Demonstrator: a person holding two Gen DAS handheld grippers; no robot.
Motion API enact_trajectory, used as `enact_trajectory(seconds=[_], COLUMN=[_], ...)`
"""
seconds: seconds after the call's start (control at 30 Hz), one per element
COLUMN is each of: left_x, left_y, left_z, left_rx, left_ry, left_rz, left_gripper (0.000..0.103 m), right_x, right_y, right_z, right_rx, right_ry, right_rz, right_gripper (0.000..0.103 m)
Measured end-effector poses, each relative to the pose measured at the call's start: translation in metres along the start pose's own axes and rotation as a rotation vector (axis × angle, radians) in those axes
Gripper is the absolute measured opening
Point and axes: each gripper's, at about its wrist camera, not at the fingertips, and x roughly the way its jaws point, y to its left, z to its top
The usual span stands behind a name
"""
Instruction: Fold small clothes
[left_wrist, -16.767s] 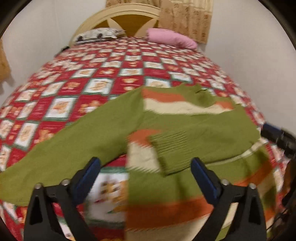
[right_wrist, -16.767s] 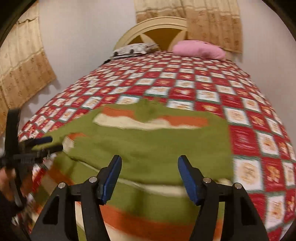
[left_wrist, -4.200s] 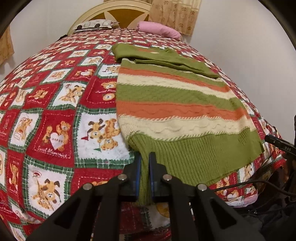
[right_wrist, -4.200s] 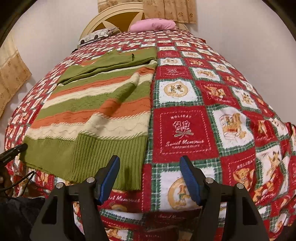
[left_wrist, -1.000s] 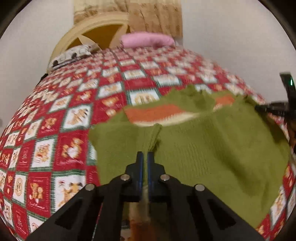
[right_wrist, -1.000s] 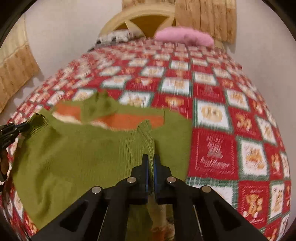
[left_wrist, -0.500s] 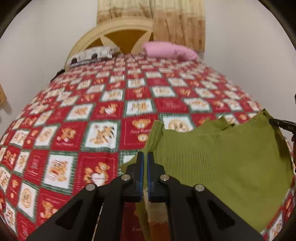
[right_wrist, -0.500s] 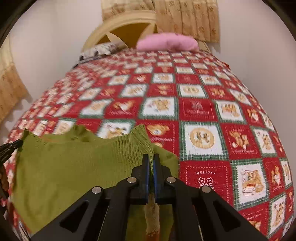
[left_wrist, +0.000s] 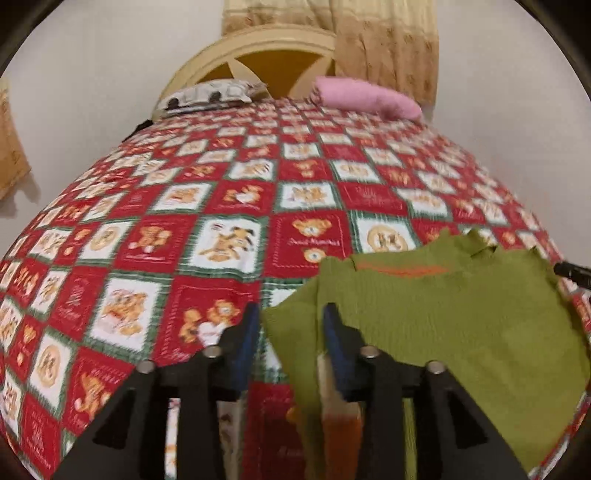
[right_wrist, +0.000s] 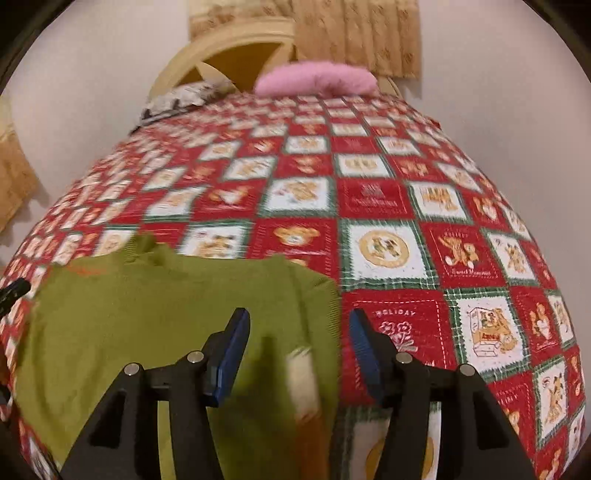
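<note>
A green knitted sweater (left_wrist: 443, 317) with orange and cream stripes lies folded over at the near edge of the bed. In the left wrist view its left corner sits between the blue pads of my left gripper (left_wrist: 290, 325). Those jaws are opening and the pads no longer press the fabric. In the right wrist view the sweater (right_wrist: 147, 317) fills the lower left. Its right edge hangs loose between the jaws of my right gripper (right_wrist: 299, 332), which are also opening. Each view shows the other gripper's black tip at the sweater's far side.
The bed carries a red, white and green patchwork quilt (left_wrist: 229, 236) with bear pictures. A pink pillow (left_wrist: 365, 98) and a patterned pillow (left_wrist: 210, 94) lie against the cream headboard (left_wrist: 258, 48). White walls stand close on both sides, and a curtain hangs behind.
Both grippers were shut on the sweater's corners half a second ago. Their jaws have now parted and the fabric has slipped loose between them. The folded sweater sits lower in both views.
</note>
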Motion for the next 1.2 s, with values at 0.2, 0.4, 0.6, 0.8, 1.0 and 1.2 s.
enact_trajectory(seconds=[0.2,0.4,0.6,0.8,1.0,1.2], left_x=[-0.034,-0.023,0.003,-0.016,-0.031,-0.033], left_y=[-0.007,-0.037,-0.030,-0.011,0.003,0.001], left_z=[-0.021,-0.039,-0.048,-0.056,-0.071,-0.078], left_rx=[0.007,0.123,0.088,-0.002,-0.057,-0.071], left_ry=[-0.051,-0.025,0.060,0.041,0.045,0.046], left_rz=[-0.007,0.044,0.080,0.061,0.030,0.014], left_gripper=[0.067,0.072,0.076,0.080,0.081,0.081], right_x=[-0.010,0.036,0.045,0.037,-0.008,-0.051], right_y=[0.044,0.031,0.016,0.014,0.025,0.044], right_z=[-0.015,-0.009,-0.019,-0.023,-0.032,-0.062], right_rx=[-0.141,-0.069,-0.061,-0.079,-0.065,-0.060], right_ry=[0.008,0.103,0.120,0.124,0.046,-0.010], right_rz=[0.134,0.104,-0.006,-0.055,-0.049,0.077], right_gripper=[0.056,0.056,0.055,0.055,0.056,0.057])
